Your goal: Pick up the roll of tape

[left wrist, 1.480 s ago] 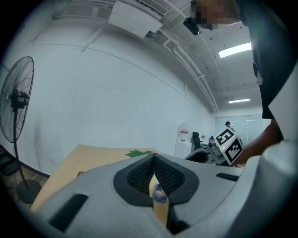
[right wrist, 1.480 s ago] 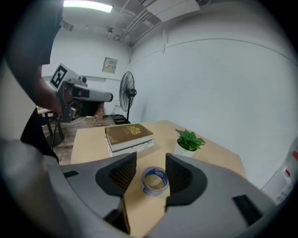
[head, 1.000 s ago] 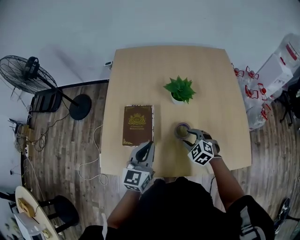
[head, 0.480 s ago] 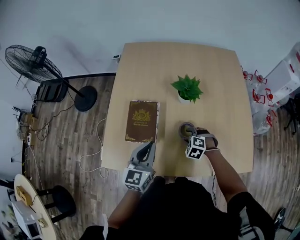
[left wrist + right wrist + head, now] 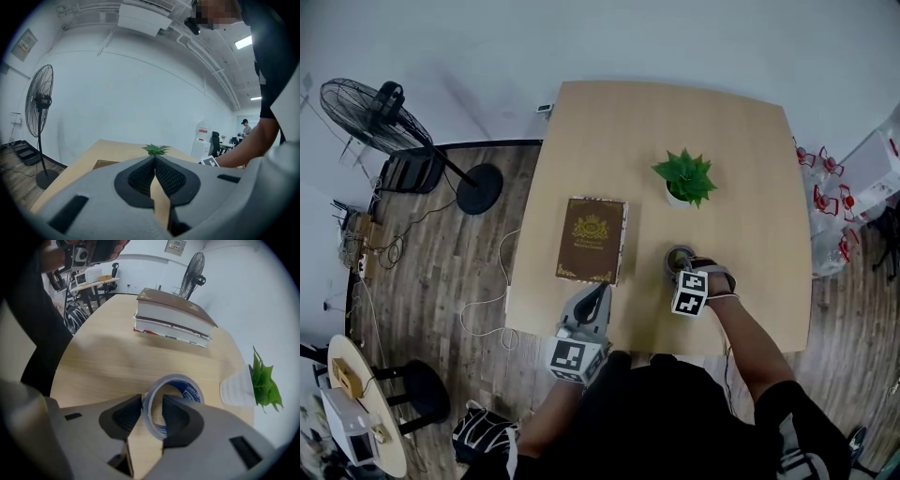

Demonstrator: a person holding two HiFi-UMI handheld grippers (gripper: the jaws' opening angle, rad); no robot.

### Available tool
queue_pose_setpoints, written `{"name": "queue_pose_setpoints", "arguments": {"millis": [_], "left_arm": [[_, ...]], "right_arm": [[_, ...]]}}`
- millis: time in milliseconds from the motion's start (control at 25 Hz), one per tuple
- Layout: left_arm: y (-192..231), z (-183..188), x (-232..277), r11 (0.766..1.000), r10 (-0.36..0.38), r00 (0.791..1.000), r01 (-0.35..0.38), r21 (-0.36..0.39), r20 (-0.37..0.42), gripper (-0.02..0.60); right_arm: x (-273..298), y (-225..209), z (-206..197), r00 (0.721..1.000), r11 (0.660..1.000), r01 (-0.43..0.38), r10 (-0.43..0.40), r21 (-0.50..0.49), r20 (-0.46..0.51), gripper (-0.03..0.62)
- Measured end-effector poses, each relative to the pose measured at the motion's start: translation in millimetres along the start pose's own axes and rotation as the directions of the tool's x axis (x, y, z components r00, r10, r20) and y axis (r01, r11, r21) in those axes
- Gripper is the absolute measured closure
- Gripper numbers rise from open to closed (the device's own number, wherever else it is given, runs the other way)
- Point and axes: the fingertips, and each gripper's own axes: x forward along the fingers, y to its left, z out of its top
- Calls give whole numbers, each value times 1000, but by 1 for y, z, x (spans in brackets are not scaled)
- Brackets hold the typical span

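Observation:
The roll of tape (image 5: 678, 258) lies flat on the wooden table (image 5: 750, 169), in front of the plant. In the right gripper view the tape (image 5: 187, 389) is a clear ring with a blue core. My right gripper (image 5: 681, 271) points steeply down over its near side. Its jaws are closing, one pad inside the ring and one outside, with the tape's wall between them (image 5: 151, 409); no firm press shows. My left gripper (image 5: 602, 289) rests at the table's front edge, shut and empty (image 5: 154, 159).
A brown hardcover book (image 5: 592, 238) lies left of the tape, and shows thick and close in the right gripper view (image 5: 173, 317). A small green plant (image 5: 685, 178) in a white pot (image 5: 236, 389) stands just behind the tape. A floor fan (image 5: 370, 111) stands off the table's left.
My right gripper has dropped and tipped steeply down onto the tape's near wall, and its marker cube has rolled. The left gripper has stayed at the front edge.

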Motion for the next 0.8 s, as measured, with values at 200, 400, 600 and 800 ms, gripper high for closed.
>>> {"name": "queue_pose_setpoints", "arguments": {"millis": [200,400,600,800], "left_arm": [[1,-2,-3,1000,12,1000,-12,-8,-4,578],[1,-3,-4,1000,15,1000,-15,-8,-2,578],[-1,-1,-4,1000,7,1000,-7,-4,2,578],[-6,4,-2,1000,-5,1000,4,8,11,578]], "right_arm": [[3,6,1,1000,999,-11,11,-34,-13,519],[2,8,1,1000,999,-13,13,-46,-19,530],[-3,10,1,1000,999,12,-12,-44,-11,547],[-17,6,4,997,997,78,-78,-24,13,553]]}}
